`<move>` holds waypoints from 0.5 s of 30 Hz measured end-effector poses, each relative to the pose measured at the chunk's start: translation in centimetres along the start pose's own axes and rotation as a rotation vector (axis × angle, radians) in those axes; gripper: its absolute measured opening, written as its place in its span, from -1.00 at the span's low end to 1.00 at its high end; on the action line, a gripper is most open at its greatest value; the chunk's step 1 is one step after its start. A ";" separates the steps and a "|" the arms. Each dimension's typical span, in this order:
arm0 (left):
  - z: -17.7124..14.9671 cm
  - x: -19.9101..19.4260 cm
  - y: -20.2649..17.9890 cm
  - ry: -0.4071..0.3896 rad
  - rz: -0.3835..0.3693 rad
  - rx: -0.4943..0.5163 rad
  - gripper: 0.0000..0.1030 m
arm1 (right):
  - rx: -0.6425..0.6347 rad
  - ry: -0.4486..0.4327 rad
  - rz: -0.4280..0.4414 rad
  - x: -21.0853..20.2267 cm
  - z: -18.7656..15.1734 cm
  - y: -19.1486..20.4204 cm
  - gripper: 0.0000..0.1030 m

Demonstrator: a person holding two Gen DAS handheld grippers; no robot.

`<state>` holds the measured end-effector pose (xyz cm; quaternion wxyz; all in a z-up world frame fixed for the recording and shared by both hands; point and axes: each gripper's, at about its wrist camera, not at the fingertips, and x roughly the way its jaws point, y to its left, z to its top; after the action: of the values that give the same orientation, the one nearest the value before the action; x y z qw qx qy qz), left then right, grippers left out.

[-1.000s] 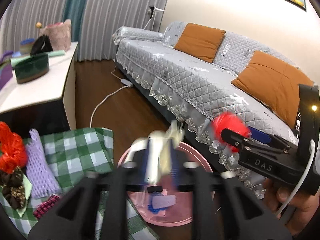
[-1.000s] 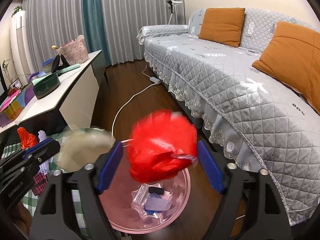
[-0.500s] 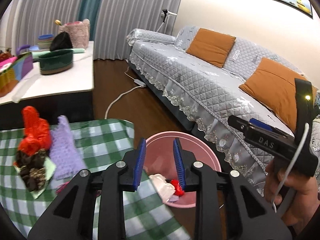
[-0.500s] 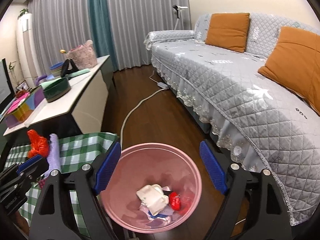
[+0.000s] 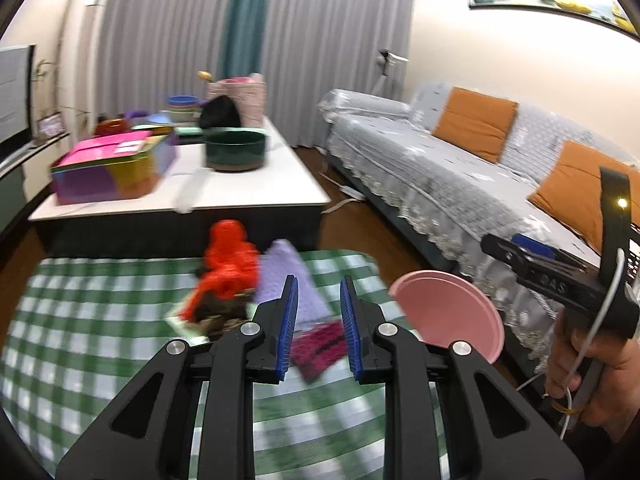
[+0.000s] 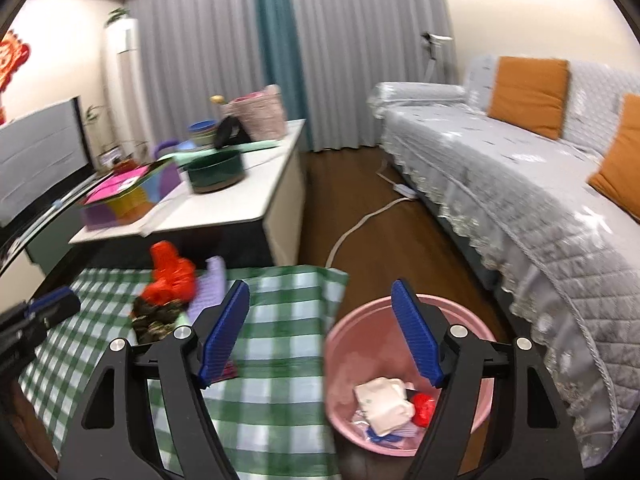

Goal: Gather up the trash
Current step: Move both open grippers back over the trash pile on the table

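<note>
Both loads we carried a second ago now lie in the pink bin (image 6: 404,380). Our left gripper (image 5: 318,320) and right gripper (image 6: 320,336), empty and narrowing, face remaining trash (image 5: 228,268) on the checked cloth (image 5: 100,320).

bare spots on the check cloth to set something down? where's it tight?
Free: the near part of the cloth, from the trash pile to the bin, and its left side. Crowded: the cluster at the far edge, where the red net, purple foam, dark scraps and magenta piece sit together. The white table is cluttered towards the back.
</note>
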<state>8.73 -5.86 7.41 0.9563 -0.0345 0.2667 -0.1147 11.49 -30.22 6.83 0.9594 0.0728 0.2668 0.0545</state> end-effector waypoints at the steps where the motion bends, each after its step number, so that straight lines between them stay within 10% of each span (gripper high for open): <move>1: -0.2 -0.2 0.7 -0.003 0.014 -0.008 -0.58 | -0.010 0.002 0.010 0.1 -0.2 0.6 0.41; 15: -3.4 0.8 6.9 0.003 0.137 -0.022 -0.59 | -0.136 0.117 0.110 5.8 -4.2 8.0 0.55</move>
<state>9.04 0.67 3.20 0.9611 -0.0264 0.2712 -0.0460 13.75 -21.09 1.66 0.9406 0.0186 0.3134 0.1293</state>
